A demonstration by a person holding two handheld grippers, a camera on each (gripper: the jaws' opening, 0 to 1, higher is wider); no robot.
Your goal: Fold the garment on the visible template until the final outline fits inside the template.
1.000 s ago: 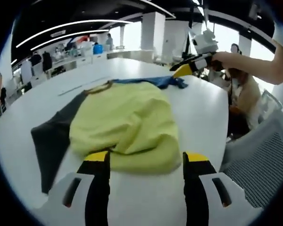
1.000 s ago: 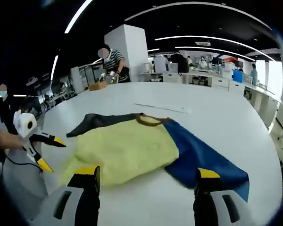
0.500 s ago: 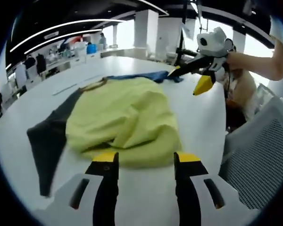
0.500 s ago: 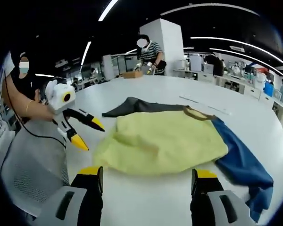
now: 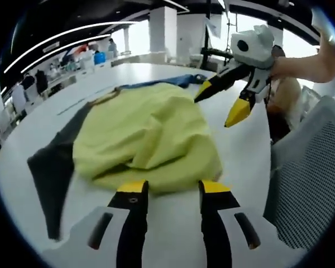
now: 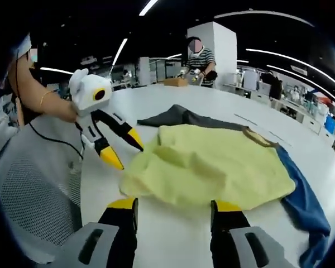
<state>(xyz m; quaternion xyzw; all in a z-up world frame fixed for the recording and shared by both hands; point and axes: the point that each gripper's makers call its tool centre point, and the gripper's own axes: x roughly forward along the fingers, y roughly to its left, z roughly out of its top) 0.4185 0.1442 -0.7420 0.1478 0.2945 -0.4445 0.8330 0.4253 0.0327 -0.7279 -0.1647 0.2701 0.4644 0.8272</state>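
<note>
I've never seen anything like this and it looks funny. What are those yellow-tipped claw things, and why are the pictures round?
Those claws are tools a person holds, one in each hand. Each hand-held gripper has two black jaws with yellow tips and carries a small camera with a bulging lens, so the pictures come out round. The left gripper view looks along the left hand-held gripper, and the right hand-held gripper pokes in from the side. The right gripper view looks along the other one. Both are open and hold nothing. On the white round table lies a crumpled yellow shirt with one grey and one blue sleeve, waiting to be folded.
</note>
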